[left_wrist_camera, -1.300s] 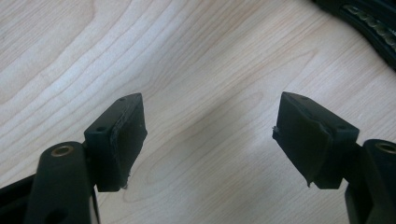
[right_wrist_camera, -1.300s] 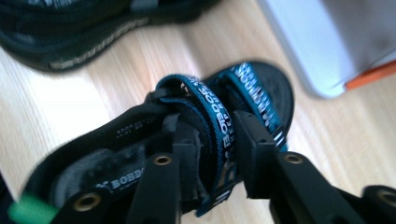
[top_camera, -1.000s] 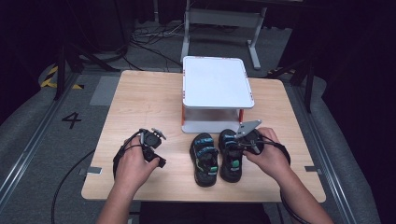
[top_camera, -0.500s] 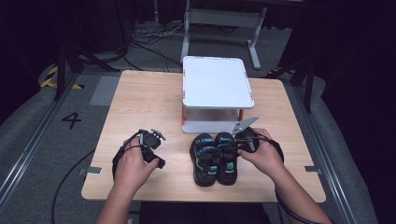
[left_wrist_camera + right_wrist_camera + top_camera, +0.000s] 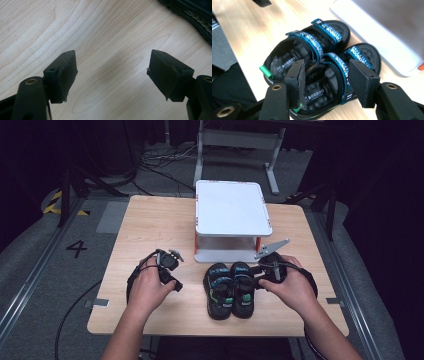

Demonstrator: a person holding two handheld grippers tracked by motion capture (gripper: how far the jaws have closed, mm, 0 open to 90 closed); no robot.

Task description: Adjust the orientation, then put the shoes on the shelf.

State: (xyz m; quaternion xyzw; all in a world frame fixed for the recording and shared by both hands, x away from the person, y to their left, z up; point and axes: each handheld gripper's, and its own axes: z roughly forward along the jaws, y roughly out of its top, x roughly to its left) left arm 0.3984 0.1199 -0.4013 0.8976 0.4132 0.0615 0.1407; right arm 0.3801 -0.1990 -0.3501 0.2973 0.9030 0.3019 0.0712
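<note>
We see a pair of black sandals with blue straps lying side by side and touching on the wooden surface (image 5: 150,220). Their long axes run away from the person, toes toward the white stand (image 5: 232,215) and heels toward the near edge. The right sandal (image 5: 243,289) lies just left of our right gripper (image 5: 261,276), and the left sandal (image 5: 219,290) just beyond it. The right gripper's jaws have just been opening; in the right gripper view they stand apart above the nearer sandal's heel end, pads clear of it. Our left gripper (image 5: 172,270) sits well to the left of the sandals, its jaws wide apart over bare wood with nothing between them.
</note>
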